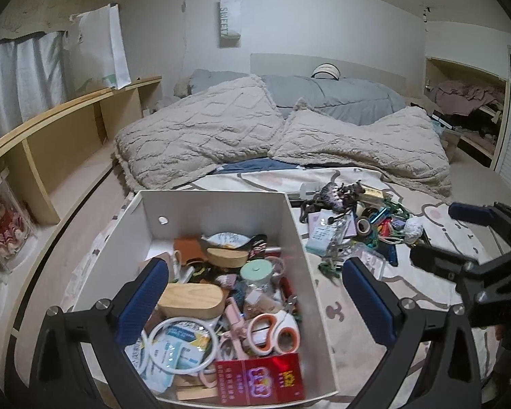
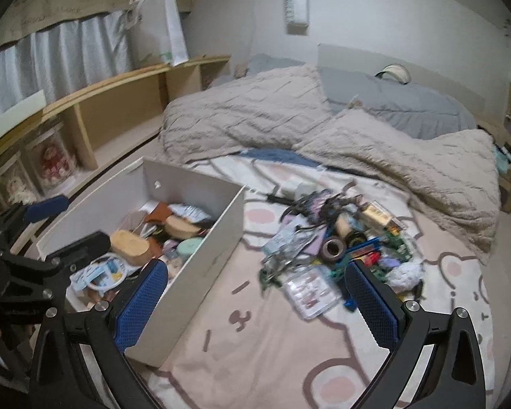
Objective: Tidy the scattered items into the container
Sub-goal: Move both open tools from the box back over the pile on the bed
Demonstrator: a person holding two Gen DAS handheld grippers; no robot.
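Note:
A white open box [image 1: 299,238] sits on the bed, holding several items: orange-handled scissors [image 1: 272,334], a wooden oval case [image 1: 190,300], a red packet [image 1: 259,381], a mint lid [image 1: 255,269]. The box also shows in the right wrist view [image 2: 207,238]. My left gripper [image 1: 255,300] is open and empty, above the box. A scattered pile [image 1: 357,225] of small items lies right of the box, with a tape roll [image 2: 334,247] and a clear plastic case [image 2: 310,291]. My right gripper [image 2: 255,303] is open and empty, above the sheet in front of the pile [image 2: 340,238].
Two beige pillows [image 1: 221,129] and a grey duvet [image 1: 330,95] lie behind the pile. A wooden shelf [image 1: 51,136] runs along the left. The right gripper also shows at the right edge of the left wrist view [image 1: 436,235]. The patterned sheet [image 2: 289,358] spreads below.

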